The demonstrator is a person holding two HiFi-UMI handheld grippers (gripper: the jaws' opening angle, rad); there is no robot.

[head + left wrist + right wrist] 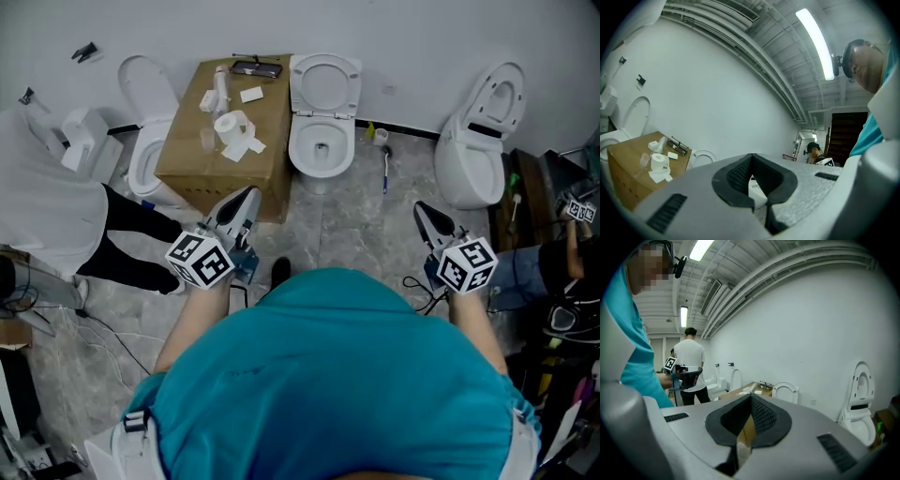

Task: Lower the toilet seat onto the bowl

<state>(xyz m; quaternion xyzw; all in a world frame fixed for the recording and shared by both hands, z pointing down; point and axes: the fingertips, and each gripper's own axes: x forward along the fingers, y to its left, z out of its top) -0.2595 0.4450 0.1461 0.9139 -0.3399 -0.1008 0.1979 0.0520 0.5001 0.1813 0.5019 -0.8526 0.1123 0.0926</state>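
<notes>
The left tool (247, 197) and the right tool (424, 208) are each seen pressed together, empty. The white oval plastic toilet seat (325, 82) is found upright behind its white ceramic bowl (321, 148), well ahead between both tools.

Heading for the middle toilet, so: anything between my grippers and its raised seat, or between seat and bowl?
Nothing visible. The floor from the left hand-held gripper and right hand-held gripper to the toilet seat is open; the cardboard box stands left of that path, a brush right. The bowl rim is bare.
</notes>
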